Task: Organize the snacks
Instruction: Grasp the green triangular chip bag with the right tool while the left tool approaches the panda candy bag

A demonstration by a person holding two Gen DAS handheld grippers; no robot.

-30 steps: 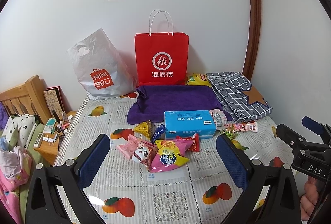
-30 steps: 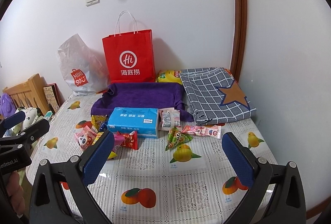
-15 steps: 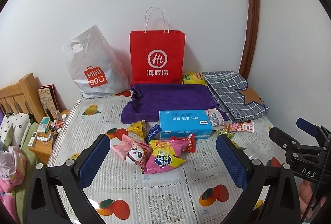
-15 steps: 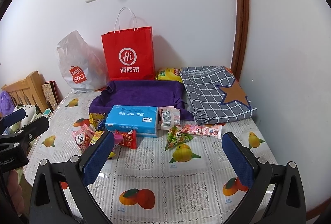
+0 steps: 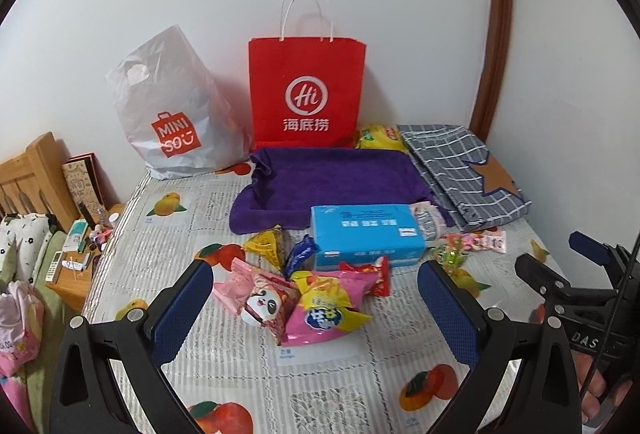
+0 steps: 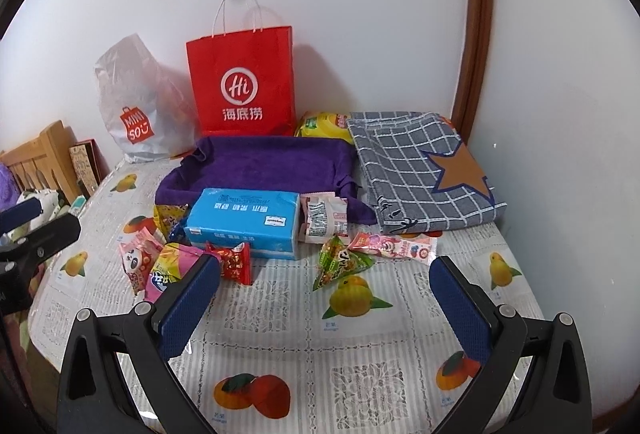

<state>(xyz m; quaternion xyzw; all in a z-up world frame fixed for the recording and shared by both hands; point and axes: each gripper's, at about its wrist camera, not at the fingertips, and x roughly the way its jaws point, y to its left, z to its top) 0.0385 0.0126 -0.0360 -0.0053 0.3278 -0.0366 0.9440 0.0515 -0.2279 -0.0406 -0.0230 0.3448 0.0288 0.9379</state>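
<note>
The red paper bag (image 5: 306, 91) at upper centre of the frame carries a white ring logo reading "Hi" with the characters "海底捞" beneath it; both show again in the right wrist view (image 6: 242, 81). The grey plastic bag (image 5: 176, 113) to its left bears an orange shopping-bag sign reading "MINI SO" over a smile. At the lower right edge of the left wrist view, the black body of the right gripper (image 5: 560, 274) shows the white letters "DAS". The blue tissue box (image 6: 244, 222) has white characters along its top, too small to read.
</note>
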